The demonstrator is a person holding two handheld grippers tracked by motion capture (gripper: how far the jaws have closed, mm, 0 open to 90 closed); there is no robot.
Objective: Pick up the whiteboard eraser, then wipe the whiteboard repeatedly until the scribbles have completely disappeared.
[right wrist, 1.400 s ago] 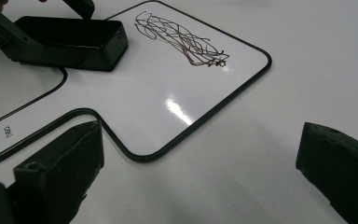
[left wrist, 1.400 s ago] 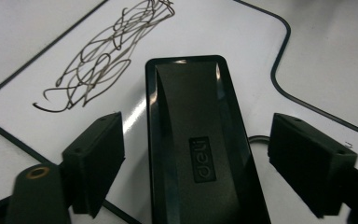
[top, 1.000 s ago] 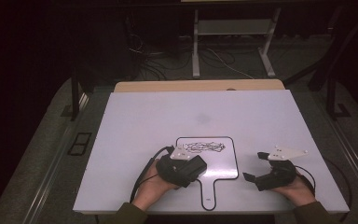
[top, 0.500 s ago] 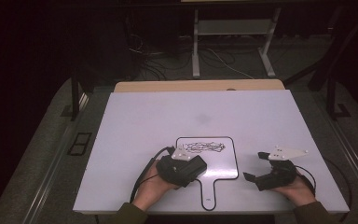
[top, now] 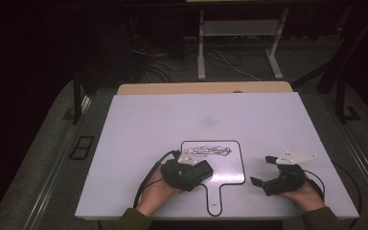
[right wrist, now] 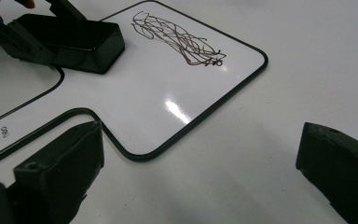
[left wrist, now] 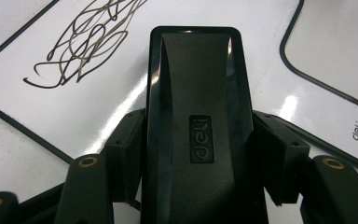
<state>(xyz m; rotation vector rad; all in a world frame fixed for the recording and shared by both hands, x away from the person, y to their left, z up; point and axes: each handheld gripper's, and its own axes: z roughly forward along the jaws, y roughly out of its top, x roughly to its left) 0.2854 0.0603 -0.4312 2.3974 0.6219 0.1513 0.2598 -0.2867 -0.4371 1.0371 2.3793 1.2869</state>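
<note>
- While my left gripper (left wrist: pixel 200 154) has just closed its jaws on the black eraser (left wrist: pixel 198 102), scribbles (left wrist: pixel 84 42) lie ahead of it.
- My right gripper (right wrist: pixel 200 182) gapes, holding nothing, just beside the whiteboard (right wrist: pixel 135 93).

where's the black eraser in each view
High view: the black eraser sits low, left of centre, in the left gripper.
Left gripper view: eraser at centre, clamped between the jaws.
Right gripper view: eraser at upper left.
Shared landmark: the scribble on the whiteboard.

Eraser (top: pixel 194 173) on whiteboard (top: pixel 230 165), scribble (top: pixel 211 151) behind; whiteboard on table (top: pixel 139 129).
</note>
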